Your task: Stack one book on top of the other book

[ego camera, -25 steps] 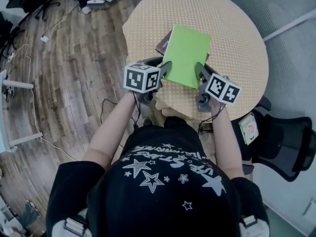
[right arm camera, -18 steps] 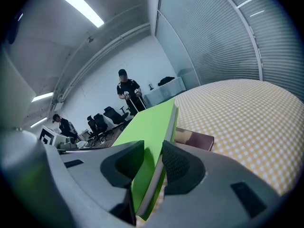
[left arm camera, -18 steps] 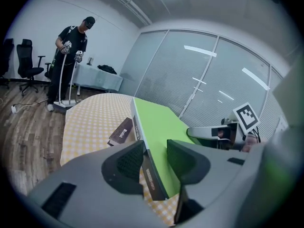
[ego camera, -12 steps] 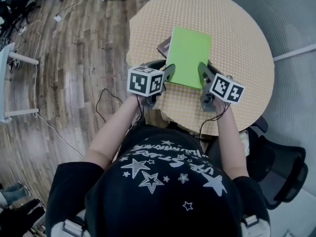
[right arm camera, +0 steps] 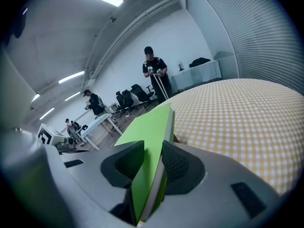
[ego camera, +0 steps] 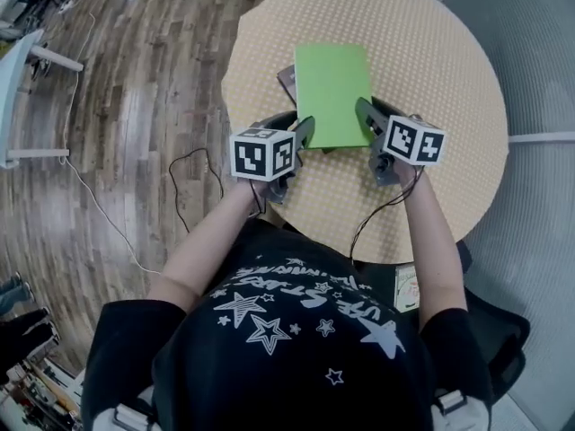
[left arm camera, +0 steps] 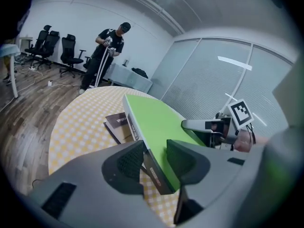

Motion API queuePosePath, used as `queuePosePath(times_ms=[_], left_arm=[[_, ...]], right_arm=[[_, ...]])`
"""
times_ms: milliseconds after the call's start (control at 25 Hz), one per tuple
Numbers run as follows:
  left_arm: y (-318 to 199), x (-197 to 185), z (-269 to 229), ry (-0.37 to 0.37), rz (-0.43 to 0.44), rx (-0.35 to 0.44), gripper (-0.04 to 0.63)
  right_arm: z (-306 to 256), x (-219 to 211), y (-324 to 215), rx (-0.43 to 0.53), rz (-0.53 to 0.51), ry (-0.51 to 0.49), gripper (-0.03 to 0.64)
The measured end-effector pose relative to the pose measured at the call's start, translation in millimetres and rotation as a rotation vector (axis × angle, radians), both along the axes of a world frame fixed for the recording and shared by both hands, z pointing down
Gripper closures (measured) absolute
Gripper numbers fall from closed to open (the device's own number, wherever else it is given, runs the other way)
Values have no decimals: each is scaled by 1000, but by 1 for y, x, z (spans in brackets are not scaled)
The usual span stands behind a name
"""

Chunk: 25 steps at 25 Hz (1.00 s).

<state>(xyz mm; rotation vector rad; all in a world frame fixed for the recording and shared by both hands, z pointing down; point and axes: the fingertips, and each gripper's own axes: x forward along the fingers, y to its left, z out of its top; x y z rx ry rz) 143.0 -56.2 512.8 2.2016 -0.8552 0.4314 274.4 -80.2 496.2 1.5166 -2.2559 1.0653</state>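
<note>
A green book (ego camera: 332, 92) hangs tilted over the round table (ego camera: 431, 52) with its yellow checked cloth. My left gripper (ego camera: 301, 135) is shut on the book's near left corner. My right gripper (ego camera: 367, 119) is shut on its near right corner. In the left gripper view the pads clamp the green book (left arm camera: 156, 120) by its spine side. Under its far left part lies a dark book (left arm camera: 118, 125), mostly hidden in the head view where only its corner (ego camera: 287, 79) shows. In the right gripper view the green book (right arm camera: 147, 127) stands edge-on between the pads.
Cables (ego camera: 180, 173) run over the wooden floor left of the table. A black office chair (ego camera: 503, 348) stands at the lower right. A person (left arm camera: 107, 56) stands far behind the table, with chairs and desks beyond.
Both grippers have carried the green book farther over the table and a little lower. The book has turned squarer to me and covers more of the dark book.
</note>
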Motion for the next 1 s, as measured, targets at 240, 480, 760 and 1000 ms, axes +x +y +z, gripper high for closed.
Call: queuePosePath(times_ms=[240,480,760,1000], left_arm=[[11,14,18,-9,-98,-70,440],[24,24,34,-22,-116,-94,456],[21,19,37,-56,-120,-95,474],[23,20,40,-76,-106,-44,469]], right_arm=[[15,5,-24,3,-144,22,499],[29,2,-37,33,-259,33,499],[45,0,-41,0,-262,-13,499],[55,1,-39,19,-241,54,499]])
